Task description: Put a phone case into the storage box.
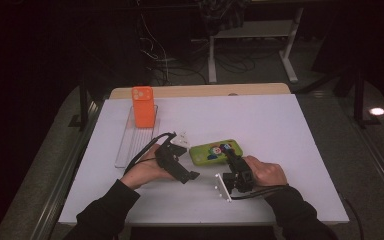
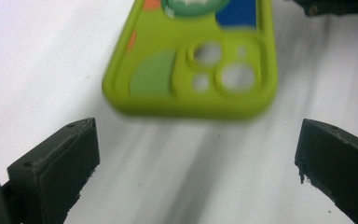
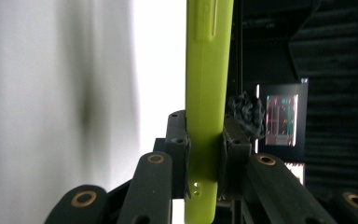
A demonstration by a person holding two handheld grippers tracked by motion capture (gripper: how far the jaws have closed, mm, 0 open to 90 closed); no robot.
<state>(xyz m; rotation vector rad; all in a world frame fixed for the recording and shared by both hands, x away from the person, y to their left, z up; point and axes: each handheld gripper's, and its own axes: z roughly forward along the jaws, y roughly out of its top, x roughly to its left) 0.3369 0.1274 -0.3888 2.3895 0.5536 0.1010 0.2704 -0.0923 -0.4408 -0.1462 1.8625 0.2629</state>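
A lime-green phone case (image 1: 214, 151) with a cartoon print lies on the white table top. My right gripper (image 1: 232, 160) is shut on its right end; in the right gripper view the case (image 3: 209, 70) stands edge-on, pinched between the two pads (image 3: 177, 135). My left gripper (image 1: 187, 161) is at the case's left end with its jaws wide open. In the left gripper view the camera-hole end of the case (image 2: 191, 70) lies just beyond the black fingers (image 2: 60, 163), with nothing between them.
An orange phone case (image 1: 143, 106) rests at the far end of a clear ribbed tray (image 1: 130, 145) at the left. The white table top (image 1: 270, 125) stretches right and back. A wooden edge (image 1: 200, 90) borders the far side.
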